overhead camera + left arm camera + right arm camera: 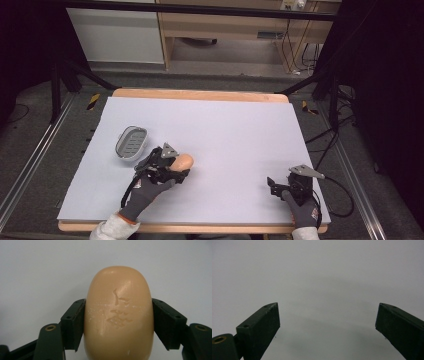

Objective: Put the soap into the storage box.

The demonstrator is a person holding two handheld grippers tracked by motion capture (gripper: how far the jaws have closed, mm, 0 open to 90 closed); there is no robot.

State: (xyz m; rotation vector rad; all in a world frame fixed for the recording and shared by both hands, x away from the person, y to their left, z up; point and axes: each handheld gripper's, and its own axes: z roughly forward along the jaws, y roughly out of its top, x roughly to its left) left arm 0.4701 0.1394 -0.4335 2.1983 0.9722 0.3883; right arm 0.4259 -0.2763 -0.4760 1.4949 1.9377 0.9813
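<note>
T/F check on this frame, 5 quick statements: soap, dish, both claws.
1. The left claw is shut on the soap bar. True.
2. The soap bar lies in the grey soap dish. False: the dish holds nothing, and the soap is in the claw, to the right of the dish and nearer the person.
3. The right claw is open with nothing between its jaws. True.
4. The right claw touches the soap dish. False: it sits at the near right part of the white table cover, far from the dish.
5. The soap bar is bright blue. False: it is tan-orange with marks pressed into its top.
</note>
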